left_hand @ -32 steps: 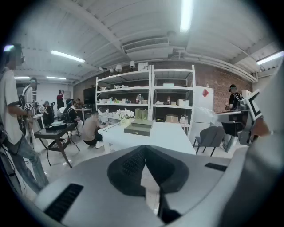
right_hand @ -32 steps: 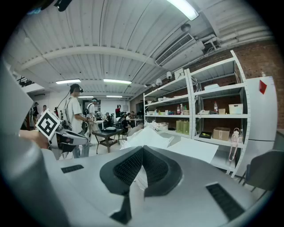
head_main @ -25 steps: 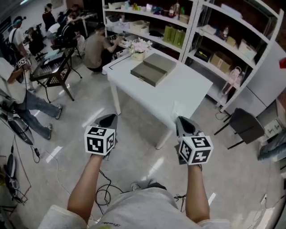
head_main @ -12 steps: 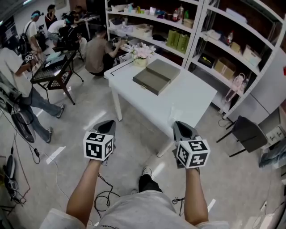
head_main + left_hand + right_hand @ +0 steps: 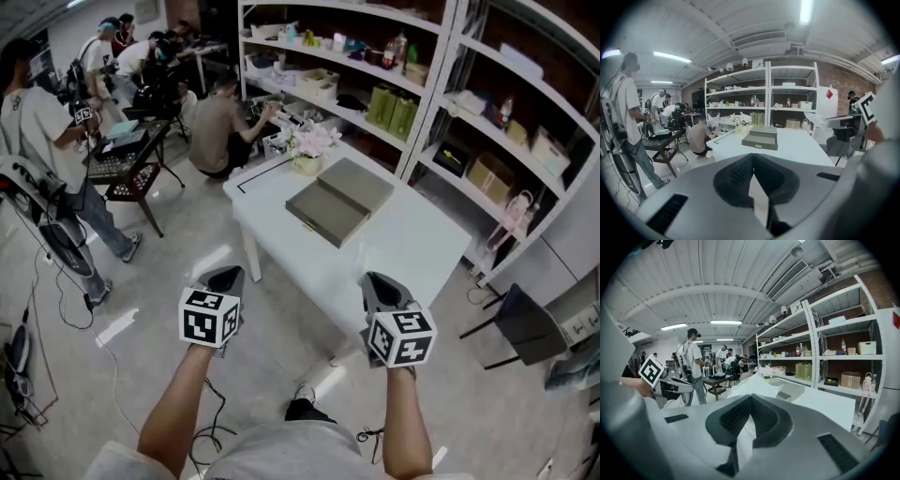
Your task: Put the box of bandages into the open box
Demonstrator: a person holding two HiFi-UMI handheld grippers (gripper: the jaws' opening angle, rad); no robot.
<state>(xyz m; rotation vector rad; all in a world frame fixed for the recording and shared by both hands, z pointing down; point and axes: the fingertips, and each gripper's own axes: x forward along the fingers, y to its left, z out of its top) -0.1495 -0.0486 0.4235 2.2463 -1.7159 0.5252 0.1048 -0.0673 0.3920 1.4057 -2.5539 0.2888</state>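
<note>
A flat grey open box (image 5: 339,211) lies with its lid beside it on the white table (image 5: 412,244); it also shows in the left gripper view (image 5: 760,139) and the right gripper view (image 5: 790,391). I cannot make out a box of bandages in any view. My left gripper (image 5: 228,273) (image 5: 752,155) hangs over the floor short of the table's near edge, shut, with nothing in it. My right gripper (image 5: 380,282) (image 5: 750,397) is level with it at the table's near corner, also shut and empty.
A pot of pale flowers (image 5: 309,150) stands at the table's far end. Tall shelves (image 5: 441,103) of goods run behind the table. A black chair (image 5: 525,323) is at the right. People (image 5: 225,122) and a black stand (image 5: 122,159) are at the left.
The table and the grey box have shifted right and lower in the head view as the person walks toward it. Both grippers keep their spacing and stay shut.
</note>
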